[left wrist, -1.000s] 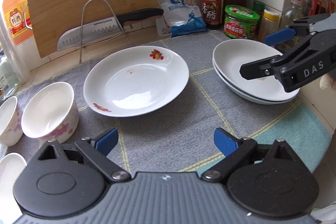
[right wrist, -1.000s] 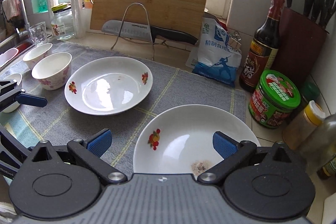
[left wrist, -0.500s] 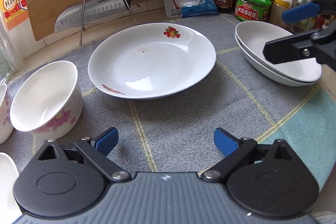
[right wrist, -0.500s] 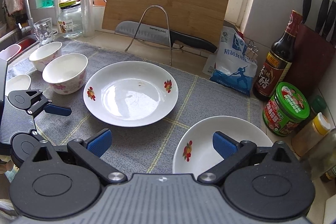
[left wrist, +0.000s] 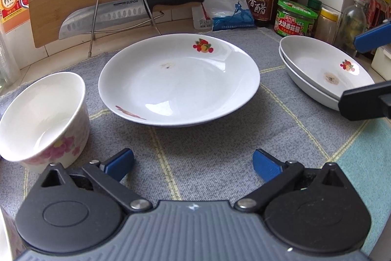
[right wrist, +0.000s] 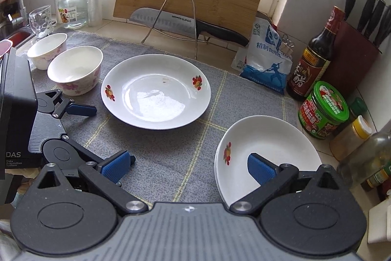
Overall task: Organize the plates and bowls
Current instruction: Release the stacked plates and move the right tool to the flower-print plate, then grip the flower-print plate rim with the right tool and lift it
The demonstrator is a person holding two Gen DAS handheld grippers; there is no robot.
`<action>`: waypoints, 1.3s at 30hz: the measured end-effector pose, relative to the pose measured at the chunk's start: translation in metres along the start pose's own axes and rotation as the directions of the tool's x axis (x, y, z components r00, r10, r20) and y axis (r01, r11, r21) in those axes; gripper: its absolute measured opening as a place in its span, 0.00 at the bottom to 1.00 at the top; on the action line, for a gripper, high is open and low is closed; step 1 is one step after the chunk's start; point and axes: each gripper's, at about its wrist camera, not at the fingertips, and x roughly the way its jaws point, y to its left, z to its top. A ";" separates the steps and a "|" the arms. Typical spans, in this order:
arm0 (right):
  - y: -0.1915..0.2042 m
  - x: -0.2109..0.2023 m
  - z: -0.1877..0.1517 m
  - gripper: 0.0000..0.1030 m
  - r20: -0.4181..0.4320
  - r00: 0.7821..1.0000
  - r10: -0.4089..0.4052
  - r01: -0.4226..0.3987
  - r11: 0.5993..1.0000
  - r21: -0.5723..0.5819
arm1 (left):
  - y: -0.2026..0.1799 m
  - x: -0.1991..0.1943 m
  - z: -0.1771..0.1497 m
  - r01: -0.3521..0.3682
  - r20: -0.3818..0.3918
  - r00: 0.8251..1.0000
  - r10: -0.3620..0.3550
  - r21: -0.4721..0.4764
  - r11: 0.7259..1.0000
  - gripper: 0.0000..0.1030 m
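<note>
Fig. Approach to the lone plate, seen from both wrist cameras. The left claw point(left wrist: 193, 164) stands spread wide, its jaws having just been opening, with nothing between them; it hangs low over the grey mat point(left wrist: 210, 138) just short of the near rim of the single plate point(left wrist: 179, 80), which lies flat at the middle of the bench. The right claw point(right wrist: 188, 166) is likewise spread and empty, poised above the near edge of the stack of two plates point(right wrist: 266, 151) at the right end of the bench, close to the jars and bottles. Two flowered bowls sit toward the left end: the nearer bowl point(right wrist: 75, 69) just beside the single plate, the farther bowl point(right wrist: 47, 49) behind it, close by or touching.

The step in hand appears to be lifting the single plate onto the stack. To do it well, the left claw should meet the plate's near rim with one finger slipped under the lip and the other over it, closing on the rim alone. The rim sits low on the cloth, so the lower finger likely has to press into the mat to get beneath. The nearer bowl stands close on the left; a straight approach keeps clear of it. Glazed ware is slippery: a firm pinch and a level carry are advisable.
</note>
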 end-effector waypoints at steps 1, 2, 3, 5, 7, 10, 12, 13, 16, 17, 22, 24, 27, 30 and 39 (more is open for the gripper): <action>-0.001 0.004 0.003 1.00 0.001 1.000 0.010 -0.010 1.000 -0.014 | 0.000 0.001 0.000 -0.004 0.003 1.000 0.004 -0.005 1.000 1.00; -0.002 0.009 0.007 1.00 0.005 1.000 0.026 -0.026 0.999 -0.032 | 0.001 0.001 0.000 -0.008 0.008 1.000 0.009 -0.009 1.000 1.00; -0.004 0.013 0.010 1.00 0.009 0.999 0.041 -0.041 0.998 -0.045 | 0.001 0.002 0.001 -0.013 0.009 1.000 0.013 -0.015 1.000 1.00; -0.009 0.024 0.018 1.00 0.003 0.998 0.070 -0.069 0.996 -0.061 | 0.001 0.004 0.004 -0.023 -0.002 1.000 0.023 -0.025 0.999 1.00; -0.015 0.034 0.025 1.00 0.005 0.994 0.106 -0.105 0.991 -0.085 | 0.000 0.005 0.005 -0.032 0.002 0.999 0.032 -0.032 0.999 1.00; -0.026 0.049 0.037 1.00 -0.004 0.987 0.164 -0.163 0.981 -0.105 | -0.001 0.006 0.004 -0.048 0.013 0.999 0.049 -0.049 0.998 1.00; -0.034 0.061 0.047 1.00 -0.014 0.978 0.210 -0.210 0.970 -0.123 | -0.002 0.006 0.003 -0.060 0.023 0.998 0.061 -0.062 0.996 1.00; -0.037 0.066 0.050 1.00 -0.017 0.975 0.222 -0.222 0.966 -0.130 | -0.003 0.006 0.003 -0.066 0.026 0.997 0.068 -0.069 0.995 1.00; -0.047 0.082 0.062 1.00 -0.037 0.964 0.264 -0.266 0.952 -0.154 | -0.004 0.006 0.003 -0.073 0.035 0.997 0.076 -0.075 0.995 1.00; -0.050 0.088 0.066 1.00 -0.045 0.958 0.282 -0.286 0.945 -0.161 | -0.004 0.006 0.003 -0.073 0.037 0.996 0.076 -0.074 0.995 1.00; -0.059 0.119 0.084 1.00 -0.097 0.926 0.365 -0.377 0.907 -0.190 | -0.005 0.007 0.003 -0.084 0.042 0.995 0.088 -0.088 0.993 1.00; -0.061 0.132 0.091 1.00 -0.114 0.914 0.389 -0.405 0.893 -0.195 | -0.006 0.007 0.003 -0.092 0.047 0.994 0.097 -0.095 0.991 1.00; -0.061 0.150 0.099 1.00 -0.136 0.901 0.411 -0.432 0.877 -0.209 | -0.007 0.008 0.004 -0.100 0.048 0.993 0.105 -0.100 0.990 1.00; -0.061 0.170 0.107 1.00 -0.174 0.871 0.460 -0.489 0.845 -0.216 | -0.007 0.010 0.005 -0.108 0.046 0.993 0.113 -0.109 0.988 1.00; -0.061 0.203 0.122 1.00 -0.224 0.790 0.571 -0.609 0.773 -0.179 | -0.010 0.013 0.007 -0.131 0.051 0.989 0.139 -0.133 0.982 1.00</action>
